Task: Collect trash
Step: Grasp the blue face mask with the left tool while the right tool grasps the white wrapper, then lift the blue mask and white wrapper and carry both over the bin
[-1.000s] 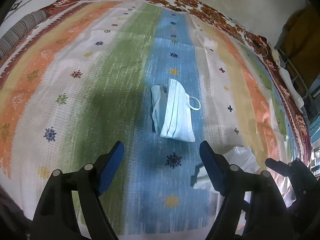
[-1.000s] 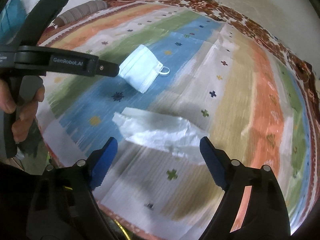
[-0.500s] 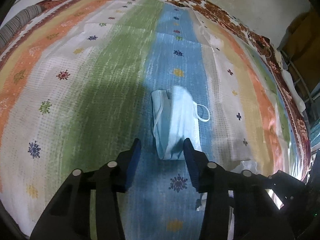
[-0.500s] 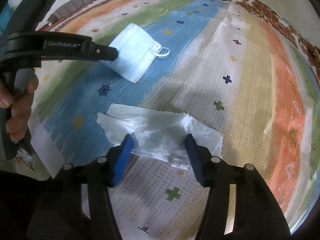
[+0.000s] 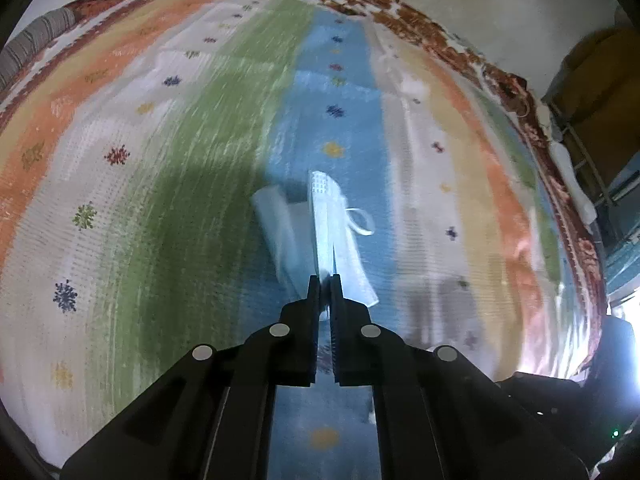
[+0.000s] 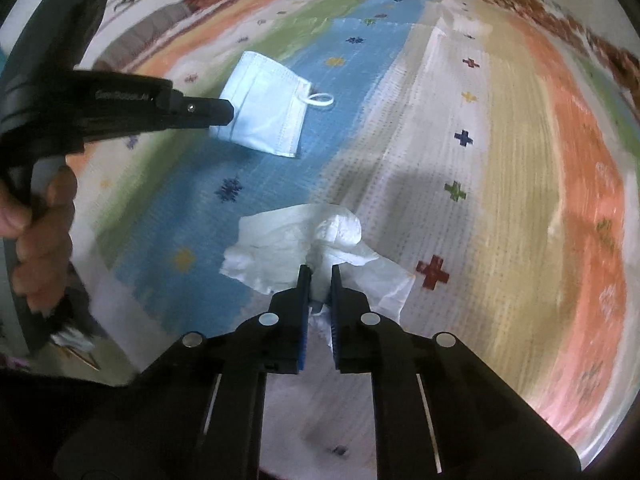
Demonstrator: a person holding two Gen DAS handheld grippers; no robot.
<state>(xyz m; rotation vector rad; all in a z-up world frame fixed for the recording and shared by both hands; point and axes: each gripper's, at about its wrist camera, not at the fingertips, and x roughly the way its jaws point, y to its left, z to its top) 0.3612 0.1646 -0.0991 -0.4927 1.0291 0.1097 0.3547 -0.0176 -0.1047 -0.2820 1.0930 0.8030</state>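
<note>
At the centre of the left wrist view, the left gripper has just closed its jaws and pinches the near edge of the pale blue pleated face mask, which buckles up off the striped woven bedspread. Low in the centre of the right wrist view, the right gripper, jaws also just closed, pinches the crumpled white tissue on that bedspread.

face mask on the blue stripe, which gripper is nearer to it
Left. The left gripper has its jaws pinched on the face mask; the right gripper is apart, clamped on the white tissue.
</note>
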